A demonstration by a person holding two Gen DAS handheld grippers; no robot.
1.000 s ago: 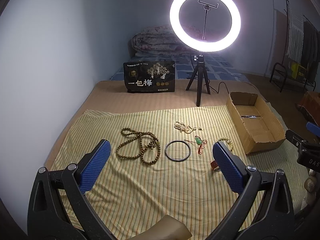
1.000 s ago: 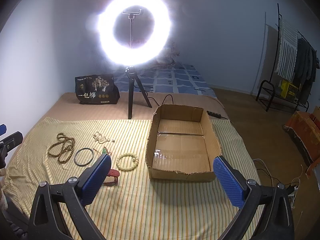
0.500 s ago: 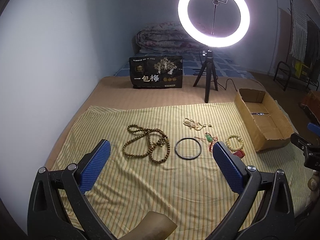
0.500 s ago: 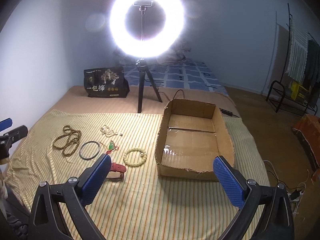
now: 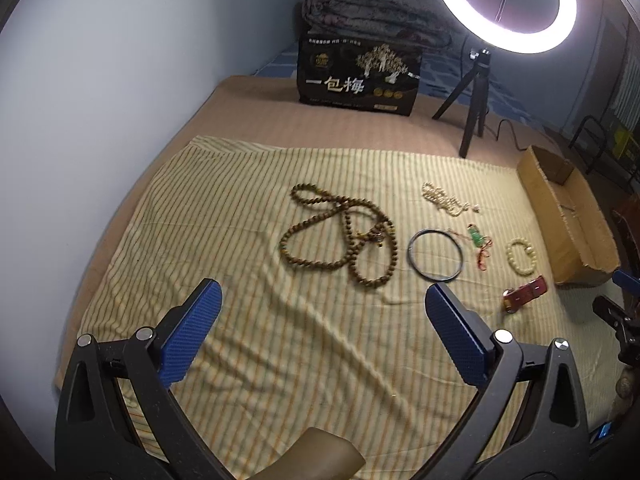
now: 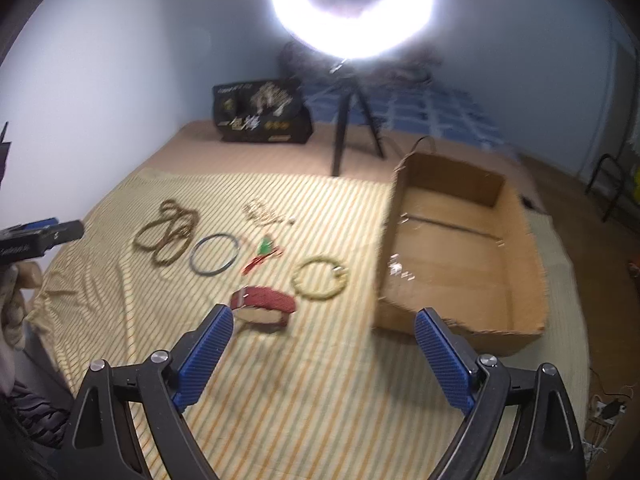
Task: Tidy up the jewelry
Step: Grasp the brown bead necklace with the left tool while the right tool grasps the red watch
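All the jewelry is laid out on the striped cloth (image 5: pixel 240 320), nothing picked up yet. Going across from the left wrist view: a long brown bead necklace (image 5: pixel 340 240) in loose loops, a dark bangle (image 5: pixel 435 255) just beside it, a green pendant on a red cord (image 5: pixel 477 240), a small pile of pale beads (image 5: pixel 446 200) farther back, a cream bead bracelet (image 5: pixel 521 256), and a red band (image 5: pixel 526 293) nearest the camera on that side. The cardboard box (image 6: pixel 460 248) sits at the right end of the cloth, and from the right wrist view it looks empty apart from some shiny tape on the bottom.

So I'd say this is the very start of the job — the approach to the first piece. The left gripper (image 5: pixel 320 328) hangs over bare cloth short of the necklace, fingers spread wide with nothing between them. The right gripper (image 6: pixel 324 352) is likewise spread and empty, with the red band (image 6: pixel 264 300) just ahead of its left finger and the cream bracelet (image 6: pixel 320 278) a bit beyond.

My guess is the red band goes first with the right one, since it's closest and the box is right next to it. That calls for dropping low, straddling the band's edge and pinching without grabbing cloth too — the fabric is wrinkly and would bunch up easily. The right view is blurry, so fine detail there is hard to call.

Past the cloth there's a ring light (image 5: pixel 504 0) on a tripod and a black bag (image 5: pixel 358 76).
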